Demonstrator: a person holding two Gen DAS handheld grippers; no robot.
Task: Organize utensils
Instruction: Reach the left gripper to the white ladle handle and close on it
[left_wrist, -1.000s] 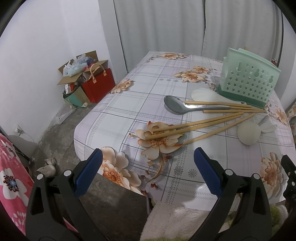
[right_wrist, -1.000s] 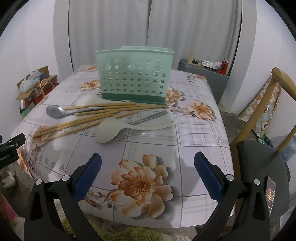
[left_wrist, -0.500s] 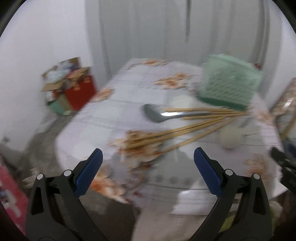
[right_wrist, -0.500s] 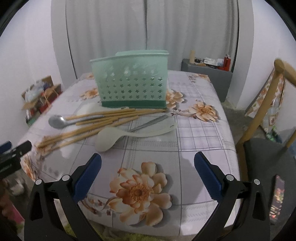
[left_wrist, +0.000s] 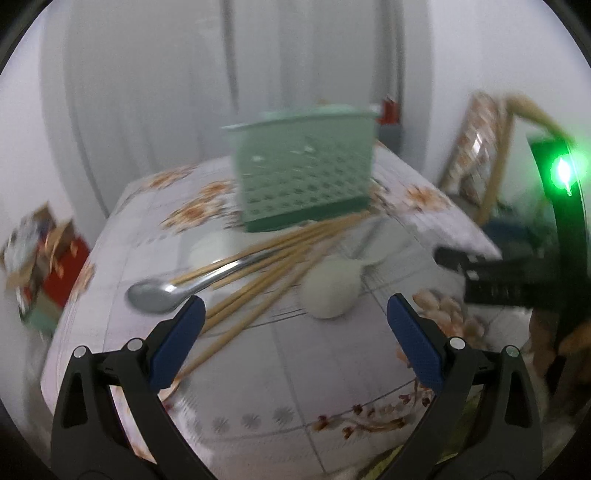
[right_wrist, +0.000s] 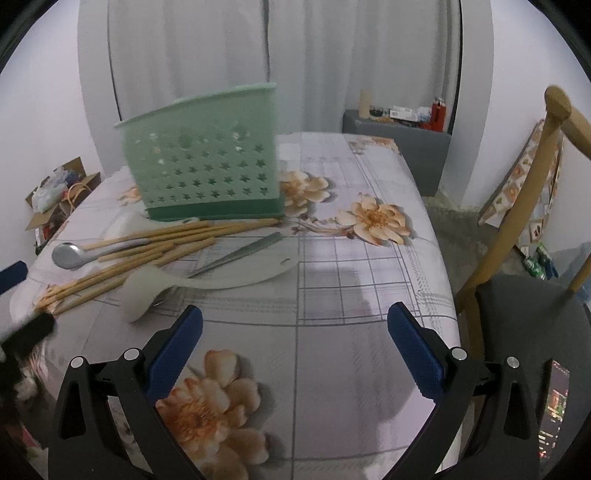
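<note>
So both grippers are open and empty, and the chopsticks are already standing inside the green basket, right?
Not quite. Both grippers, left and right, are open and empty, but the chopsticks lie on the tablecloth in front of the green basket, as the right wrist view shows.

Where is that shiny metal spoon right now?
In the right wrist view, the metal spoon lies at the table's left side, its handle among the bamboo chopsticks, in front of the green basket.

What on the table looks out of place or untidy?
The chopsticks, metal spoon and white rice paddle lie loose, crossing each other on the tablecloth beside the green holder, not in it.
</note>
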